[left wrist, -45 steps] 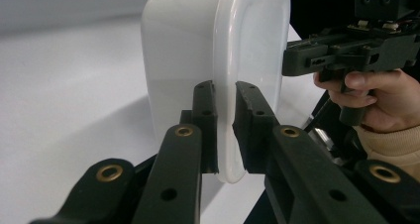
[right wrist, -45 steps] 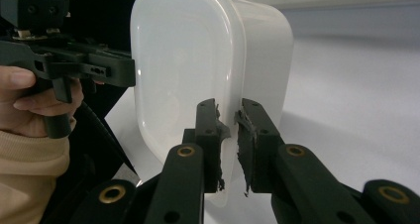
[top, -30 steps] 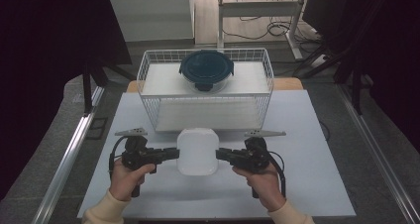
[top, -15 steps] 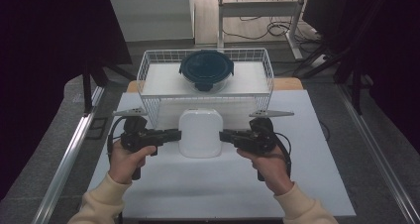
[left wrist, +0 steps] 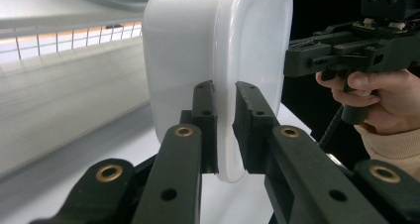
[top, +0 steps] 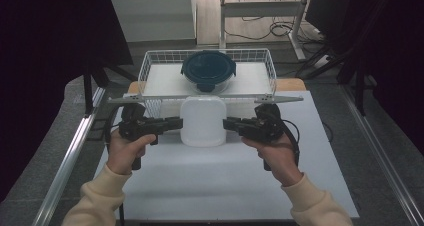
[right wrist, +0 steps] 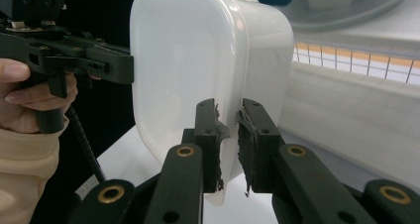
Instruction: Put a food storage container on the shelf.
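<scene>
White tub (top: 202,121) pinched at rim by left gripper (top: 175,124) and right gripper (top: 230,124), lifted; placing in wire basket (top: 145,68) beside lidded bowl (top: 208,71) remains.

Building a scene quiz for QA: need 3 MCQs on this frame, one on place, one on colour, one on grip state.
1. Where is the round container?
A. in the wire basket
B. on the floor
C. in a hand

2. What colour is the box held between the grippers?
A. red
B. white
C. black

3. How is the box held?
A. left gripper alone
B. lying free on the table
C. clamped by both, the right gripper too

Key: 1 A, it sits inside the basket walls. 2 B, it is white in every view. 3 C, each gripper view has jaws pinching the rim.
</scene>
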